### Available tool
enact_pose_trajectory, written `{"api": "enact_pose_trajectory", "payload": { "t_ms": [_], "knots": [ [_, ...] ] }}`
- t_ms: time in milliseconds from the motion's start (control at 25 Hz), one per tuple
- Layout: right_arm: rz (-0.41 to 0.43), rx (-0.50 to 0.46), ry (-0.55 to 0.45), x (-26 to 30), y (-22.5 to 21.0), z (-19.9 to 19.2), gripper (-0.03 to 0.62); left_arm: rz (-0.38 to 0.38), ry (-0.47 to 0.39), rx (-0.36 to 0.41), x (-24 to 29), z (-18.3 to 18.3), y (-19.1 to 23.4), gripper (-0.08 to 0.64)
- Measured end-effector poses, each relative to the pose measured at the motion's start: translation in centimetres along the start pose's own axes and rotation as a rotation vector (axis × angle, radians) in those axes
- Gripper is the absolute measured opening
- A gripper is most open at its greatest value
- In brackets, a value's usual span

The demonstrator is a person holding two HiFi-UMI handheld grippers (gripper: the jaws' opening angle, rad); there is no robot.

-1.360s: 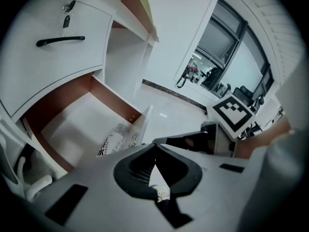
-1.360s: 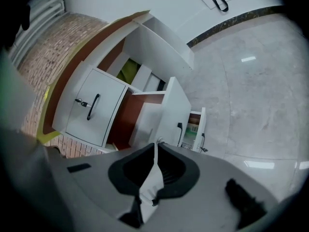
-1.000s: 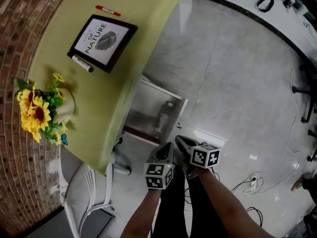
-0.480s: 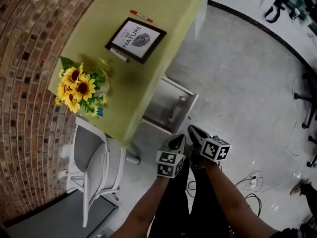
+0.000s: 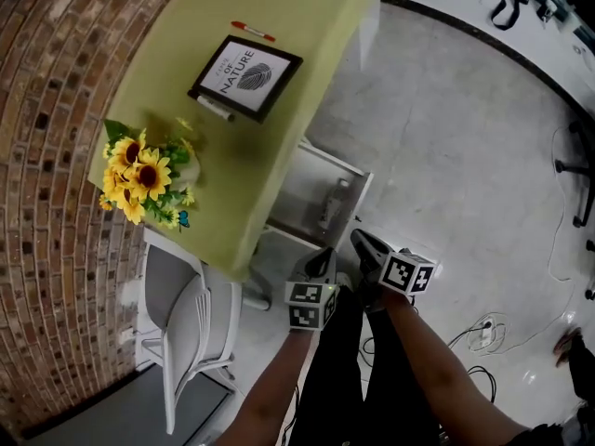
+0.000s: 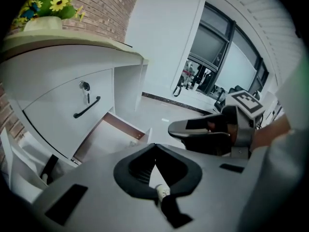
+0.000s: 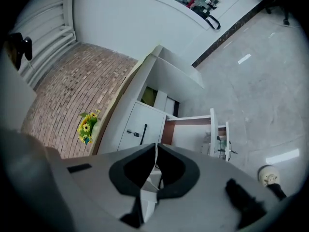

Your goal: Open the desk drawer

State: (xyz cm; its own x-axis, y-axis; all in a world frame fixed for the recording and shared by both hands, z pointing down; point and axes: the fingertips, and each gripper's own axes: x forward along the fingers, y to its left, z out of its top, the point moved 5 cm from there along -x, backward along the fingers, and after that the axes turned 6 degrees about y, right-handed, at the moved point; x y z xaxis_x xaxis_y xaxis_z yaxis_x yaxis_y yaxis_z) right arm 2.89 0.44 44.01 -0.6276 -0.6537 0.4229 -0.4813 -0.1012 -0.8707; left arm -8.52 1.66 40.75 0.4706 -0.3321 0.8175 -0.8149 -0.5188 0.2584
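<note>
Beneath green desk (image 5: 186, 54), white drawer (image 5: 302, 189) wide open; left gripper (image 5: 323, 258), right gripper (image 5: 361, 242) jaws together, empty.

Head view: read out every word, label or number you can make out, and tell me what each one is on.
"NATURE": large print on the framed picture lying on the desk.
Smaller line above it on the same picture: too small to read.
Cubes on the left gripper and right gripper: square marker patterns only, no words.
Red pen: no readable print.
</note>
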Motion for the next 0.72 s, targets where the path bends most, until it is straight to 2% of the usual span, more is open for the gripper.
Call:
{"api": "enact_pose_trajectory", "payload": {
  "t_ms": [320,520,720],
  "knots": [
    [0.169,-0.007,0.046,8.7,1.5,2.2,0.017,0.116,-0.004,-0.041,1.2,-0.8,6.1,0.009],
    [0.263,-0.015,0.096,14.8,2.7,3.2,0.097,0.165,-0.032,-0.069,3.0,-0.3,10.1,0.009],
    [0.354,-0.016,0.124,19.0,4.0,3.9,0.1,0.181,-0.059,-0.068,4.7,0.2,12.4,0.009]
  ]
}}
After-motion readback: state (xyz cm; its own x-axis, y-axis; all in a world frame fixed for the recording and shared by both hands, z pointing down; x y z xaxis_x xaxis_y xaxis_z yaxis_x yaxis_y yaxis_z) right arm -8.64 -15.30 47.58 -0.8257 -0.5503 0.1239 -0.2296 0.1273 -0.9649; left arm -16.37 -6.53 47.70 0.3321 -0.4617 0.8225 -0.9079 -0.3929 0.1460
